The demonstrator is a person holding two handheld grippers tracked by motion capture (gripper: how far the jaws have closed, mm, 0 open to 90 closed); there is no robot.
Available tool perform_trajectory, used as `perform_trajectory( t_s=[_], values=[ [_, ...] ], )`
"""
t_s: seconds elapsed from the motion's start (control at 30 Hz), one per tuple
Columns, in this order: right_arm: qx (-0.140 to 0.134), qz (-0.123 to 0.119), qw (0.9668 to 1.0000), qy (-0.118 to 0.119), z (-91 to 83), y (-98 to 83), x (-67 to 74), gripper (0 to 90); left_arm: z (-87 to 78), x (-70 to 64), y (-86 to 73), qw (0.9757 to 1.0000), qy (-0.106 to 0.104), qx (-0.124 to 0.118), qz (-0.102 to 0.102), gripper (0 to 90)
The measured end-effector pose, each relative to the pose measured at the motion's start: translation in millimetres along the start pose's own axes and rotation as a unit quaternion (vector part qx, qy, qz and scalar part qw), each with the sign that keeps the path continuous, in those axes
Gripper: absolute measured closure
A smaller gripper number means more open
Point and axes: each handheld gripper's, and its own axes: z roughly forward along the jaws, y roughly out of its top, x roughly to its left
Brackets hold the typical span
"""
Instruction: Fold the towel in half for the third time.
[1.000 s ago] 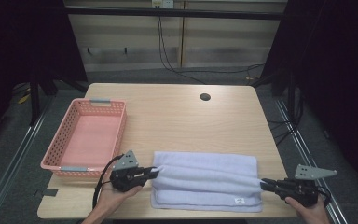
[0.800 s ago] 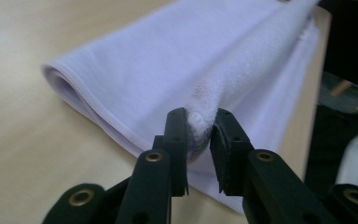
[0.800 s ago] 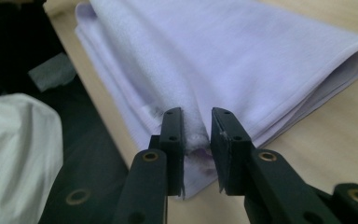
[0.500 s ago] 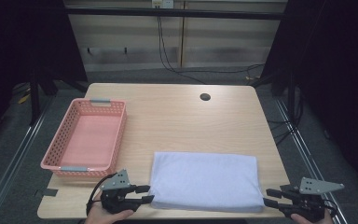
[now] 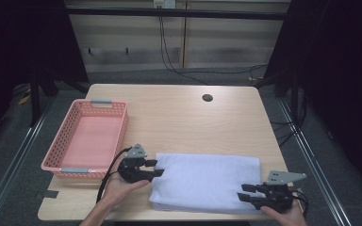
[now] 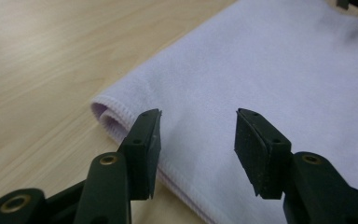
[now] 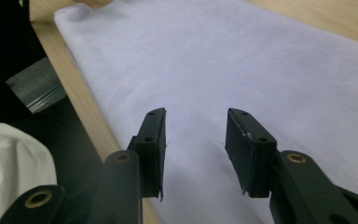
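I see the pale lilac towel (image 5: 202, 181) folded flat, hemmed and smooth, at the table's (image 5: 179, 117) near edge. My left gripper (image 5: 154, 168) and right gripper (image 5: 243, 191) have just been opening, nothing between them.

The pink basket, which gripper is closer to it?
Left. The left gripper sits just right of the pink basket, at the towel's left end; the right gripper is at its far end.

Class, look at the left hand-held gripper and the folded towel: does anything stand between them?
Nothing visible does. The left hand-held gripper has open jaws right at the towel and its left edge, with bare cloth and table ahead.
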Motion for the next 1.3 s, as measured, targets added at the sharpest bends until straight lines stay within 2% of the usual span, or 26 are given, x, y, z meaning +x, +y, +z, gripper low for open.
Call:
perform_trajectory(
  t_s=[0.03, 0.07, 0.1, 0.13, 0.17, 0.23, 0.37, 0.4, 0.47, 0.5, 0.53, 0.63, 0.7, 0.73, 0.77, 0.8, 0.83, 0.9, 0.97, 1.0, 1.07, 1.1, 1.13, 1.2, 1.23, 1.3],
  values=[
    [0.005, 0.000, 0.9999, 0.011, 7.9, 2.9, 3.2, 56.3, 2.8, 1.1, 2.2, 1.0000, -0.001, 0.001, 0.001, 52.3],
    [0.013, -0.002, 0.9999, 0.009, 13.6, 5.1, 6.5, 55.0, 7.1, 4.3, 4.8, 0.9999, -0.008, 0.004, -0.007, 52.4],
    [0.031, -0.008, 0.9994, 0.016, 28.9, 10.1, 15.4, 52.4, 11.4, 6.6, 6.0, 0.9999, -0.006, 0.006, -0.009, 54.0],
    [0.031, -0.008, 0.9994, 0.016, 28.9, 10.1, 15.4, 52.4, 16.1, 8.5, 6.4, 0.9999, -0.008, 0.015, -0.005, 54.0],
    [0.046, -0.011, 0.9987, 0.019, 43.7, 14.5, 22.5, 51.8, 20.4, 10.0, 6.0, 0.9996, -0.003, 0.026, -0.004, 56.1],
    [0.056, -0.020, 0.9981, 0.016, 50.5, 16.2, 25.9, 50.1, 27.1, 12.6, 2.3, 0.9994, -0.002, 0.033, -0.010, 56.3],
    [0.083, -0.037, 0.9958, 0.006, 68.6, 20.7, 31.9, 47.0, 31.2, 12.9, -0.5, 0.9996, 0.003, 0.027, -0.003, 55.6],
    [0.088, -0.035, 0.9955, 0.007, 68.9, 22.6, 30.4, 49.9, 33.2, 12.4, -0.5, 0.9997, 0.005, 0.023, -0.003, 54.1],
    [0.080, -0.042, 0.9959, 0.005, 69.0, 22.2, 24.7, 57.5, 37.1, 10.1, 1.5, 0.9997, 0.010, 0.023, -0.004, 48.7],
    [0.084, -0.041, 0.9956, 0.005, 67.4, 22.2, 22.3, 57.6, 38.8, 8.7, 3.1, 0.9996, 0.012, 0.024, -0.004, 47.2],
    [0.081, -0.044, 0.9957, -0.007, 64.4, 21.3, 17.5, 57.7, 41.3, 8.4, 4.4, 0.9997, 0.014, 0.021, -0.006, 46.4],
    [0.078, -0.038, 0.9962, -0.009, 61.7, 20.7, 12.2, 57.7, 45.1, 8.9, 7.7, 0.9996, 0.010, 0.020, -0.017, 46.3],
    [0.079, -0.038, 0.9960, -0.018, 57.6, 20.1, 5.7, 57.7, 46.1, 8.1, 8.2, 0.9996, 0.008, 0.019, -0.017, 46.3],
    [0.078, -0.036, 0.9961, -0.019, 55.3, 19.3, 2.4, 58.1, 45.7, 7.5, 8.9, 0.9996, 0.008, 0.025, -0.014, 46.4],
    [0.078, -0.034, 0.9959, -0.030, 52.4, 18.4, -0.8, 58.1, 45.1, 6.9, 9.4, 0.9994, 0.007, 0.030, -0.015, 46.6],
    [0.077, -0.033, 0.9959, -0.032, 49.2, 17.2, -4.0, 58.0, 44.5, 5.7, 9.7, 0.9992, 0.005, 0.032, -0.023, 47.1],
    [0.081, -0.030, 0.9953, -0.044, 40.9, 13.3, -7.7, 57.7, 43.6, 4.2, 10.0, 0.9989, -0.006, 0.037, -0.030, 48.8],
    [0.083, -0.027, 0.9952, -0.045, 36.8, 10.9, -8.2, 57.4, 40.6, -1.4, 9.7, 0.9982, -0.017, 0.054, -0.022, 51.1],
    [0.085, -0.024, 0.9952, -0.044, 30.4, 6.9, -7.6, 54.4, 37.1, -5.4, 8.4, 0.9978, -0.029, 0.054, -0.025, 52.1],
    [0.085, -0.018, 0.9956, -0.037, 26.9, 6.3, -3.4, 49.6, 34.6, -6.1, 8.2, 0.9979, -0.026, 0.054, -0.024, 52.6],
    [0.078, -0.022, 0.9961, -0.034, 27.1, 7.3, 1.1, 49.7, 27.5, -2.5, 9.9, 0.9986, -0.023, 0.034, -0.032, 52.2],
    [0.067, -0.025, 0.9973, -0.017, 29.8, 10.0, 8.5, 49.7, 25.0, -0.3, 10.9, 0.9988, -0.023, 0.026, -0.034, 52.0],
    [0.060, -0.029, 0.9977, -0.011, 31.7, 12.7, 14.2, 49.7, 20.6, 3.8, 13.1, 0.9992, -0.015, 0.017, -0.035, 52.0],
    [0.045, -0.042, 0.9979, 0.018, 42.9, 24.8, 32.6, 47.9, 15.4, 13.4, 15.3, 0.9991, -0.006, -0.002, -0.043, 52.1],
    [0.043, -0.046, 0.9975, 0.032, 51.2, 31.1, 39.6, 46.5, 15.0, 18.4, 16.3, 0.9988, 0.002, 0.001, -0.049, 52.4],
    [0.051, -0.064, 0.9951, 0.056, 72.3, 43.3, 54.2, 44.8, 15.6, 25.3, 17.1, 0.9984, 0.006, -0.004, -0.056, 52.7]
  ],
)
